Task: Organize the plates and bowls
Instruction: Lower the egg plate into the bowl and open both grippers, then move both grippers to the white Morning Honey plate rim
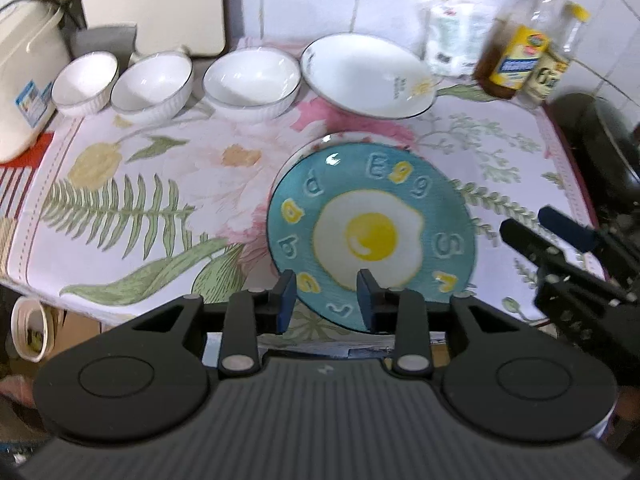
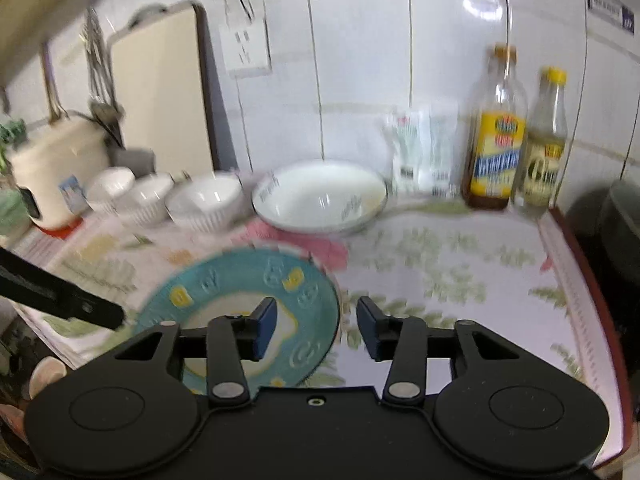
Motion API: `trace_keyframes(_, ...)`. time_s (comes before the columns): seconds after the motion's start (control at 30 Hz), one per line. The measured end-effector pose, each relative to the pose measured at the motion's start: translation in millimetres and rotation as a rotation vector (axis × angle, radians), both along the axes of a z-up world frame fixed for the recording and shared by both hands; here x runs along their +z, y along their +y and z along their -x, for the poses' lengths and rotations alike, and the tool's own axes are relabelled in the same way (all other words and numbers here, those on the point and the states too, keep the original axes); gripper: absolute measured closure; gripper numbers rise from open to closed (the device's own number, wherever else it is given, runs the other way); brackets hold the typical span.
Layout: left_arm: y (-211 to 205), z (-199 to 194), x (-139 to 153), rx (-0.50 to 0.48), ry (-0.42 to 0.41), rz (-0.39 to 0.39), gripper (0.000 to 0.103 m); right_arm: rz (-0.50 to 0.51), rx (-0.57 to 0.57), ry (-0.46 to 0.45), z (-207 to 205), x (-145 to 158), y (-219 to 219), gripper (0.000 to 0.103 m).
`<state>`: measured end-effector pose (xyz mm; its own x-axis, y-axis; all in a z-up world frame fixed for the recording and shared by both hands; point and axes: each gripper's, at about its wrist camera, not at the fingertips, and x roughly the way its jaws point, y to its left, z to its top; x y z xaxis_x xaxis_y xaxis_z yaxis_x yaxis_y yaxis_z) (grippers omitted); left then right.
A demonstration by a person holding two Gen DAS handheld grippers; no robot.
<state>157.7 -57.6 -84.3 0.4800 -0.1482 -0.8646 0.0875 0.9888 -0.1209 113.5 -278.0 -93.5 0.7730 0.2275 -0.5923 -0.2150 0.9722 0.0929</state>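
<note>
A teal plate (image 1: 372, 232) with a fried-egg picture lies on the floral cloth, stacked on a plate with a white patterned rim (image 1: 310, 148). My left gripper (image 1: 326, 300) hovers over the teal plate's near edge, open, its pads apart and not touching it. My right gripper (image 2: 316, 330) is open over the teal plate's (image 2: 312, 304) right edge, with nothing gripped. It also shows at the right of the left wrist view as a black right gripper (image 1: 560, 240). At the back stand three white bowls (image 1: 86, 82) (image 1: 154, 84) (image 1: 252, 80) in a row, and a wide white dish (image 1: 366, 74).
Two bottles (image 1: 516, 40) (image 1: 560, 52) and a white packet (image 1: 452, 36) stand against the tiled wall. A cream rice cooker (image 1: 24, 80) sits at the left, a cutting board (image 2: 160, 92) leans behind the bowls. A dark pot (image 2: 616, 220) is past the cloth's right edge.
</note>
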Motion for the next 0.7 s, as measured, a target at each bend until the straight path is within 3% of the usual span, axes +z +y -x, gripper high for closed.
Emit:
trace_keyframes(0.13,-4,5,18,-0.029,-0.031,-0.002,0.065,-0.049,0.028,-0.050,6,25,-15,0.050)
trace_keyframes(0.33,-13,0,43,-0.068,-0.081,0.002,0.062,-0.089,0.073,-0.122,8,50,-33,0.039)
trace_keyframes(0.7,-27,-32,61,-0.103,-0.125,-0.005,0.059,-0.091,0.112,-0.189,-10,68,-49,0.037)
